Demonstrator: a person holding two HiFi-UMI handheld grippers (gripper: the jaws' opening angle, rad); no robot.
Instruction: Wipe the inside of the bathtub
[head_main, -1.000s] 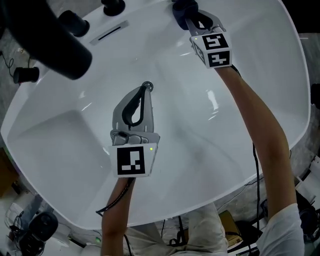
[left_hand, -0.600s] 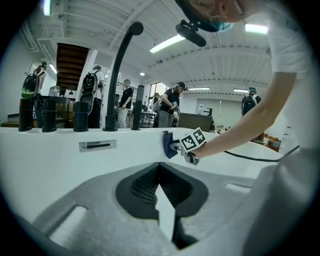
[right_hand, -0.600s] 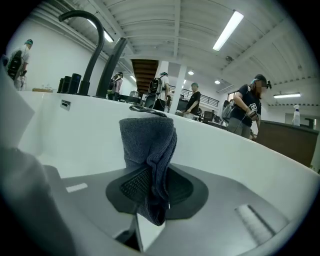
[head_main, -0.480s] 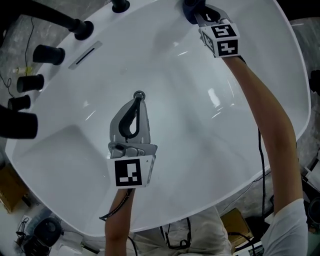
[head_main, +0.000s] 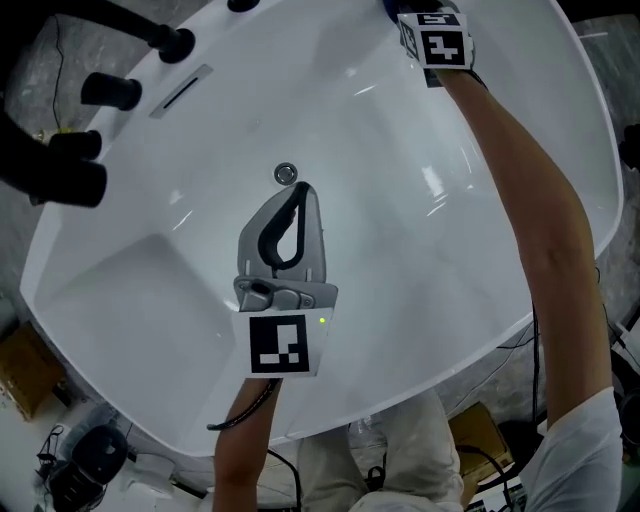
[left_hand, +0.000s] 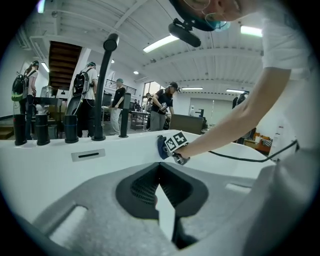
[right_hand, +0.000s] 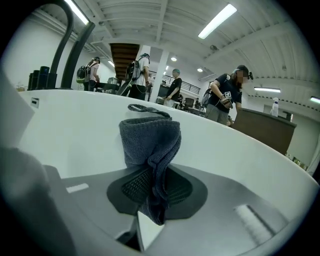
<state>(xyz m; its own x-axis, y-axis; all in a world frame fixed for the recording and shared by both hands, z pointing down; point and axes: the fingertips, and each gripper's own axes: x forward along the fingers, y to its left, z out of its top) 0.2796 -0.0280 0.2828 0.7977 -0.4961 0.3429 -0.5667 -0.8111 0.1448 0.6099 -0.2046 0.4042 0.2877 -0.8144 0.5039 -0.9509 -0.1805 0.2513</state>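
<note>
We see a white bathtub (head_main: 150, 290) from above, its glossy basin filling the head view. Our bare right forearm (head_main: 520, 200) reaches across it to the far wall.

The left gripper (head_main: 301, 193) hangs over the middle of the basin. Its grey fingers (left_hand: 95, 215) are closed tip to tip, with nothing between them and only a thin wedge of white tub showing behind the tips.

The right gripper (right_hand: 155, 192) is up at the far wall, just under the rim and well apart from the left fingertips. Its fingers are clamped on a dark grey-blue cloth (right_hand: 150, 142). The folded terry stands up past the fingertips, and a short tail hangs down behind them. The curved white wall rises directly beyond the cloth. From the left gripper view, the cloth shows as a blue wad ahead of the right gripper's marker cube (left_hand: 176, 141).

Black tap fittings (head_main: 110, 90) line the deck, far off to the left of both sets of fingers. Several bystanders (right_hand: 227, 100) stand in the hall beyond the right fingertips.

The round metal drain (head_main: 286, 173) lies just ahead of the left fingertips, close to them but not touching. The narrow overflow slot (head_main: 181, 92) sits farther ahead and to their left, below the fittings.
</note>
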